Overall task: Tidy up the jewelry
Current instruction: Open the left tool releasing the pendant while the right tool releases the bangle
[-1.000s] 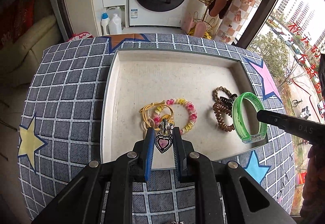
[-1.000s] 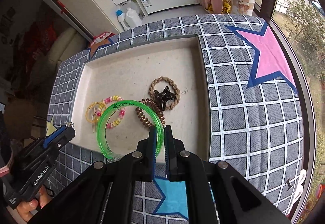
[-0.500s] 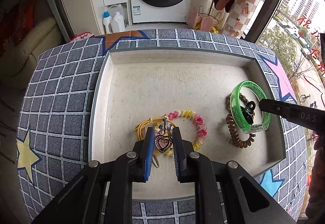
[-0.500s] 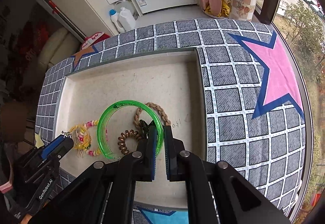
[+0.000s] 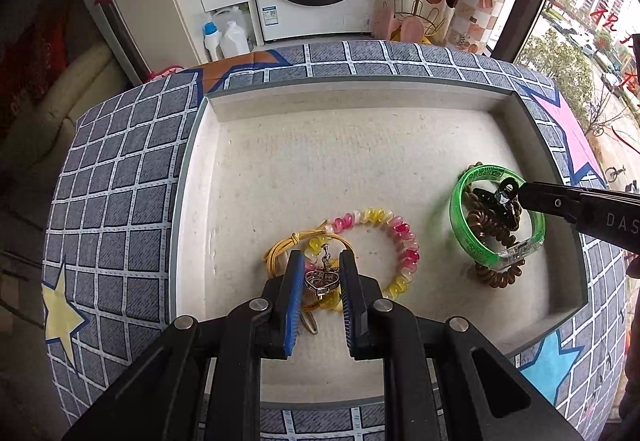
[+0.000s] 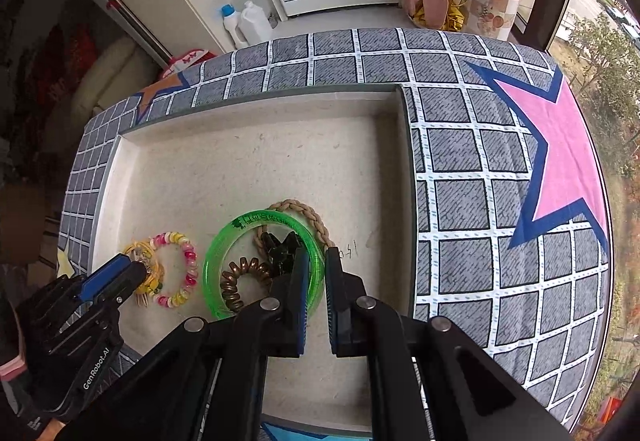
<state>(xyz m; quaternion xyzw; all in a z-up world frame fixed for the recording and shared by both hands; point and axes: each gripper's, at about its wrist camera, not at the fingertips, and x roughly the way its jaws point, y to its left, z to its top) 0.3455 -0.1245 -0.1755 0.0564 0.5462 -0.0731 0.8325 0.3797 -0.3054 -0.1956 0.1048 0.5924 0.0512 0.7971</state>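
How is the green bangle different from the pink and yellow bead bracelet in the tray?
The green bangle is one solid translucent ring; the bead bracelet is a string of separate pink and yellow beads. The bangle sits tilted over a brown coil hair tie, gripped at its rim by the right gripper; the bracelet lies flat. Both are rings inside the tray.

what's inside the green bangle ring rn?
Through the green bangle in the tray: a brown spiral hair tie and a black claw clip. A braided tan band passes under its far edge. The right gripper's fingers cover the near-side rim.
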